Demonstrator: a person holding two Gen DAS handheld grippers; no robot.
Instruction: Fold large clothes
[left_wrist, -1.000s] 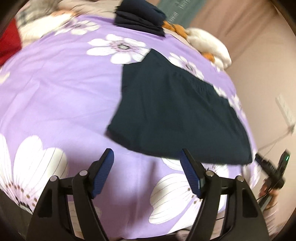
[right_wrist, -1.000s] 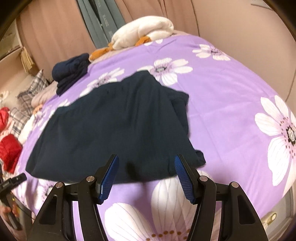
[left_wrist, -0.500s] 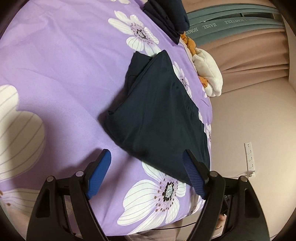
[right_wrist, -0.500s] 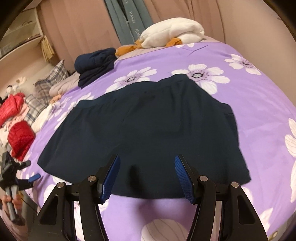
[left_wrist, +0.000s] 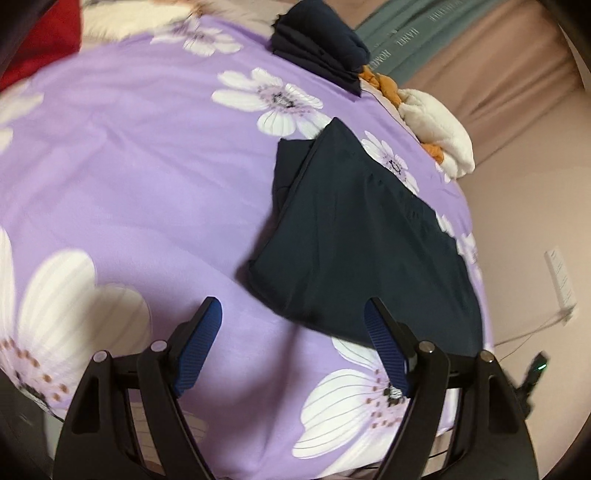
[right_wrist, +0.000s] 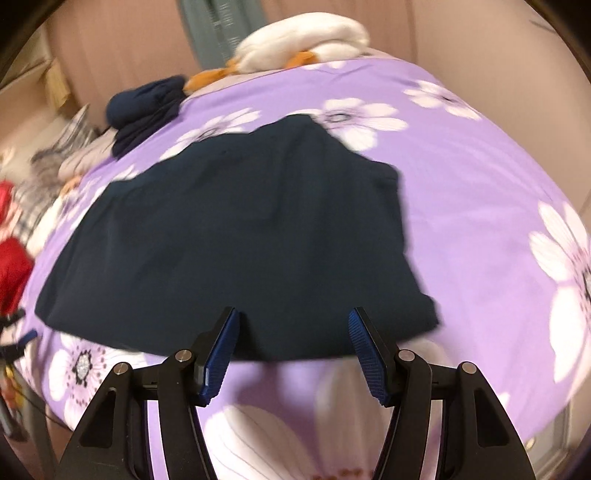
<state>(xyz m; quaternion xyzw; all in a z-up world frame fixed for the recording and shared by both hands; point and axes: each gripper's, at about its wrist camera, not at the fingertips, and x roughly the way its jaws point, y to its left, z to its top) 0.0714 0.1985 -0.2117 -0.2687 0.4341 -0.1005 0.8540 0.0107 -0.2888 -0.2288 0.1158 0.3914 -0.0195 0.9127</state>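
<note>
We are judging the step in hand to be a grasp of the near hem of the large dark navy cloth garment (right_wrist: 236, 236), which is lying spread and partly folded on the purple bed sheet printed with white flowers (left_wrist: 129, 166). To do it well, we are wanting each tool low at a hem corner, pinching every layer before lifting so the fold lands square. The left tool (left_wrist: 291, 328) is gaping wide, released, beside the garment's left corner; the right tool (right_wrist: 291, 332) is likewise spread, holding nothing, over the hem.
</note>
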